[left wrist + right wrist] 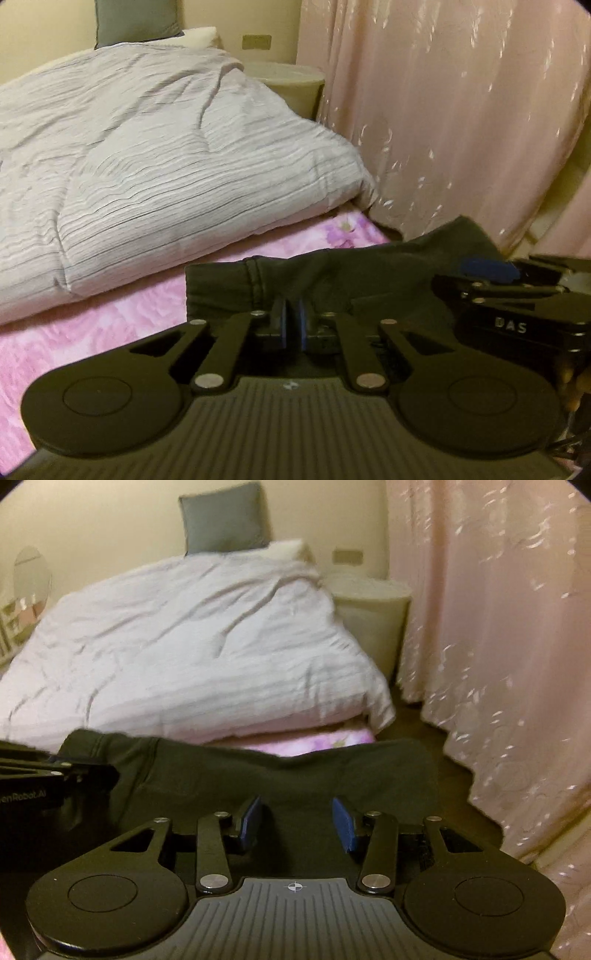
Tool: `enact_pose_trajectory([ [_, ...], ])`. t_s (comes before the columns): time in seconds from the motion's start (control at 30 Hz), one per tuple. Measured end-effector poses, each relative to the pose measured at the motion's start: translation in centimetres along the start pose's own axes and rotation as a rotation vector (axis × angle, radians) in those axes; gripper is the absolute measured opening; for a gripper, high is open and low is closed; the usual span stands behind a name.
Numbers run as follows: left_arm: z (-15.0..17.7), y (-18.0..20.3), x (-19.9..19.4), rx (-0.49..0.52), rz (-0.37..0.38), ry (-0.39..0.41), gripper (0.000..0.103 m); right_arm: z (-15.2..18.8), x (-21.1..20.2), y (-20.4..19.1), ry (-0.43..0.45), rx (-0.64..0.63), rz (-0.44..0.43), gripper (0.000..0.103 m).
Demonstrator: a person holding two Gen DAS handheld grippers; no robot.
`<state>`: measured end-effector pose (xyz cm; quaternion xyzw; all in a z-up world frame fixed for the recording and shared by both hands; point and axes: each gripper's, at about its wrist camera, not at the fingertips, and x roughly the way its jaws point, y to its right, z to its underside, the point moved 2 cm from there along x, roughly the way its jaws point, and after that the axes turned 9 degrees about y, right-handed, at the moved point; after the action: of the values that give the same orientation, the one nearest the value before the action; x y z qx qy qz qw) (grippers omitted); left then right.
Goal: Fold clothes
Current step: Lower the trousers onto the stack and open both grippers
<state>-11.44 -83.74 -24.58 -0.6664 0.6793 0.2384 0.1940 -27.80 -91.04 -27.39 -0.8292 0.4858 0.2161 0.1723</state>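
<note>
The step in hand looks like lifting one edge of the dark charcoal cotton garment (325,280) for a fold. The left claw (293,323) is clamped on its near edge beside a stitched seam; the right claw (295,818) hovers spread apart over the cloth, so next it needs to close on that edge. The garment lies rumpled on the pink floral bed sheet (92,325), in front of the pale grey striped duvet (147,166).
</note>
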Motion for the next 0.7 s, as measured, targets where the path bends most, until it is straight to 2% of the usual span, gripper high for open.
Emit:
enact_pose_trajectory([
  [0.13,1.3,0.5,-4.1,0.021,0.012,0.048,0.007,0.6,-6.9,0.4,0.072,0.05,-0.027,0.046],
  [0.3,3.0,1.3,-8.4,0.064,0.016,0.096,0.01,3.0,-12.0,-1.2,0.075,0.083,-0.1,0.046],
  [0.43,4.2,2.8,-7.2,0.176,-0.039,0.064,0.011,5.9,-10.2,-2.9,-0.002,0.04,-0.077,0.045],
  [0.57,3.8,2.4,-5.7,0.16,-0.081,0.044,0.011,6.1,-10.0,-4.0,0.009,-0.007,-0.049,0.045],
  [0.7,3.8,3.0,-7.9,0.126,-0.097,0.057,0.011,5.4,-12.4,-3.7,0.032,0.019,-0.048,0.046],
])
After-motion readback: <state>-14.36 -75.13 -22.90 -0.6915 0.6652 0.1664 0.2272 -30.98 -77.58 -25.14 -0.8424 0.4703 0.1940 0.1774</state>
